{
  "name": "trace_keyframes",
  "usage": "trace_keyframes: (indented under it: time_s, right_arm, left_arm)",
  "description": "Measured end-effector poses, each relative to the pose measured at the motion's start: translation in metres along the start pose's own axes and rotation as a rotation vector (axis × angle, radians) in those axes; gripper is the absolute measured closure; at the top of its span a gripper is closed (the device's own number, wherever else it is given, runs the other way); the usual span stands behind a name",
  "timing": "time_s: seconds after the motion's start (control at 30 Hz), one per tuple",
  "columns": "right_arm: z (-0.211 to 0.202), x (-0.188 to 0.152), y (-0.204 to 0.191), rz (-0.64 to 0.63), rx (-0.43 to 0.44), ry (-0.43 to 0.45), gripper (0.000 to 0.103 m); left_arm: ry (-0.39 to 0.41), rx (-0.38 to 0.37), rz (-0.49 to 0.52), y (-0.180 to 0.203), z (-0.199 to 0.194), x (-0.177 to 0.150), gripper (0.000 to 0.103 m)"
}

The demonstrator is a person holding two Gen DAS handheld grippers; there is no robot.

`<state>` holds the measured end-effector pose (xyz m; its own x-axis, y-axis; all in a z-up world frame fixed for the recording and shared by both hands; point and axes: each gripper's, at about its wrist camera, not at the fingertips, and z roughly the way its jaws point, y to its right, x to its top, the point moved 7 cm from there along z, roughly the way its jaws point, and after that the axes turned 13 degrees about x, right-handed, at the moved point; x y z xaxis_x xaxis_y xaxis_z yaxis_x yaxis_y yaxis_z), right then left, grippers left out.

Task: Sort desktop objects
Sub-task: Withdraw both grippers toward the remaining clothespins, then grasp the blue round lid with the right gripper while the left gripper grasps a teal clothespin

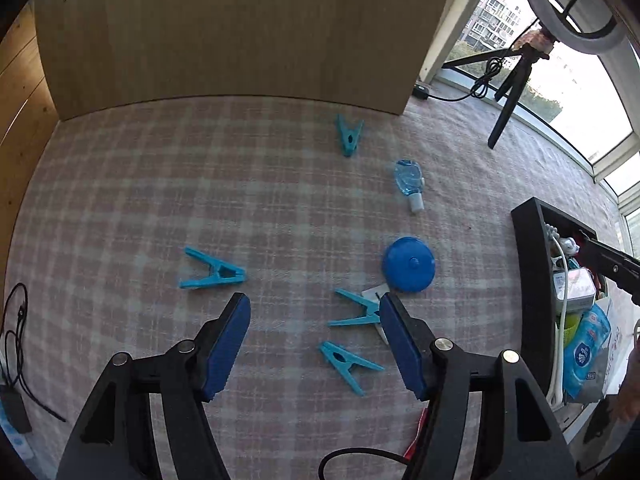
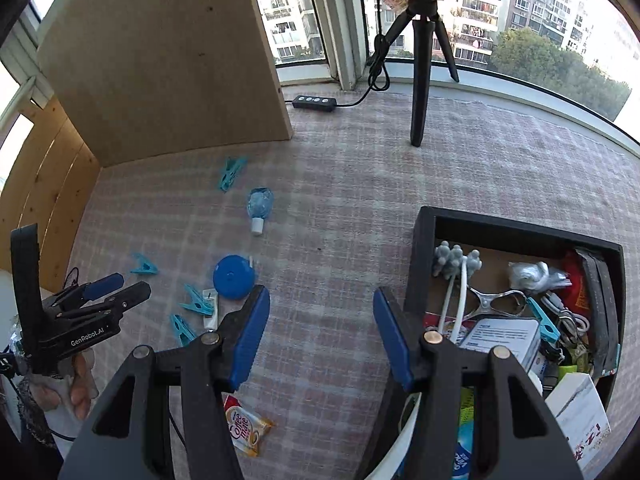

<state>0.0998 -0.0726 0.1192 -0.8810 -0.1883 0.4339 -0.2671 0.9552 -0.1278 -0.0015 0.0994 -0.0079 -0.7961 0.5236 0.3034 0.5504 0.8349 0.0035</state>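
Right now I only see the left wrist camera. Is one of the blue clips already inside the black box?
Observer: Yes. One teal clip lies in the black box, among the clutter.
Operator: Is the right gripper holding something?
Observer: No. It is open, with only checked cloth showing between its fingers.
Operator: Is there other stuff out on the table that I'm missing?
Observer: A Coffee mate sachet lies flat on the cloth, outside the box, low in the right wrist view.
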Motion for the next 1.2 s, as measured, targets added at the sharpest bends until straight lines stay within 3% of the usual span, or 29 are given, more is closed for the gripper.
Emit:
trace_keyframes:
  time_s: [0.2, 0.57, 0.8, 0.93, 1.2]
  right_arm:
    - [0.054, -0.006, -0.033, -0.021, 0.022, -0.086, 0.050]
    - [0.122, -0.009, -0.033, 0.147, 0.078, -0.183, 0.050]
    - [0.142, -0.007, -0.040, 0.154, 0.064, -0.201, 0.050]
    - [0.146, -0.003, -0.050, 0.113, 0.011, -0.191, 0.050]
    - [0.147, -0.001, -0.059, 0.037, -0.035, -0.141, 0.053]
  left_arm:
    - [-0.105, -0.008, -0.130, -0.034, 0.028, -0.011, 0.053]
    - [-0.196, -0.053, -0.286, -0.056, 0.061, -0.005, 0.049]
    - [-0.184, -0.057, -0.263, -0.050, 0.065, 0.012, 0.046]
    - [-0.174, -0.041, -0.225, -0.041, 0.064, 0.014, 0.046]
    - [-0.114, 0.035, -0.095, -0.017, 0.056, 0.003, 0.068]
